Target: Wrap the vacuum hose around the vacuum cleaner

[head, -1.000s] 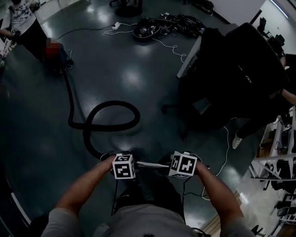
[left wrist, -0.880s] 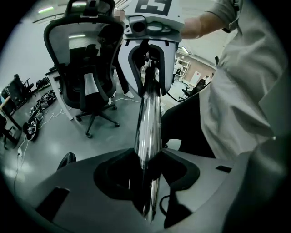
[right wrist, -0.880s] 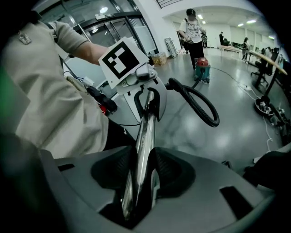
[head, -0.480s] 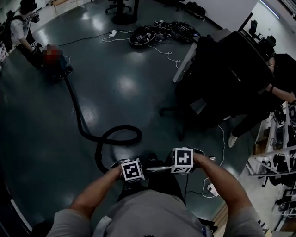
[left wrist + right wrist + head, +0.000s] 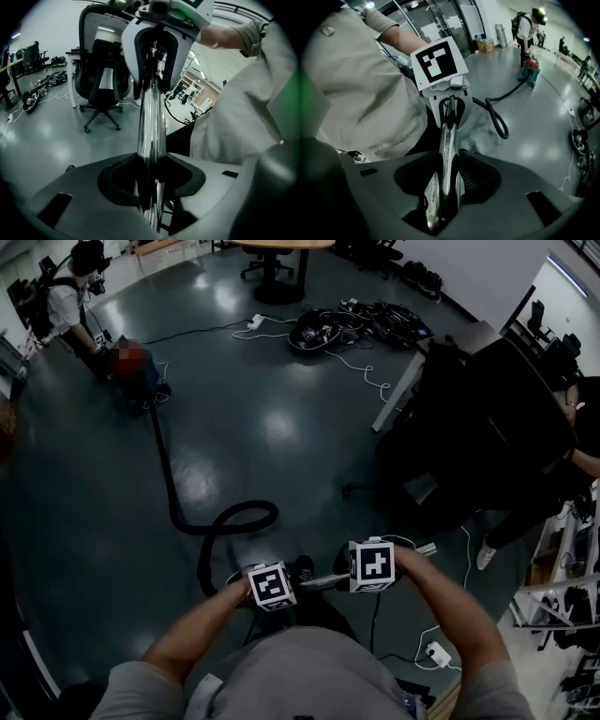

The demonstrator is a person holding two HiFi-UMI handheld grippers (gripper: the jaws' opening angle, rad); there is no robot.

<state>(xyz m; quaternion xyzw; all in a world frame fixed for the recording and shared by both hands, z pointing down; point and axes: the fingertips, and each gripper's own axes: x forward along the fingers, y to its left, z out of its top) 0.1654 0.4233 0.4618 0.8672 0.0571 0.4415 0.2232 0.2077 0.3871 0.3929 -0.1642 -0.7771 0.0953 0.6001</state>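
Observation:
I hold a chrome vacuum wand (image 5: 323,581) level in front of the person's body, between both grippers. My left gripper (image 5: 272,585) (image 5: 150,174) is shut on the wand (image 5: 151,122). My right gripper (image 5: 372,565) (image 5: 445,180) is shut on its other end (image 5: 447,140). The black hose (image 5: 234,517) (image 5: 499,119) curls in one loop on the floor just ahead. From there it runs far left to the red and blue vacuum cleaner (image 5: 139,371) (image 5: 530,72).
A person (image 5: 77,298) (image 5: 526,28) bends over the vacuum cleaner. At the right are a dark draped desk (image 5: 487,418) and an office chair (image 5: 101,89). A pile of cables (image 5: 356,322) lies at the far end. A power strip (image 5: 437,652) lies near my right.
The hose loop has shrunk and drawn closer to me, and the stretch toward the vacuum cleaner has straightened. Both grippers have rolled and shifted a little with the wand still between them.

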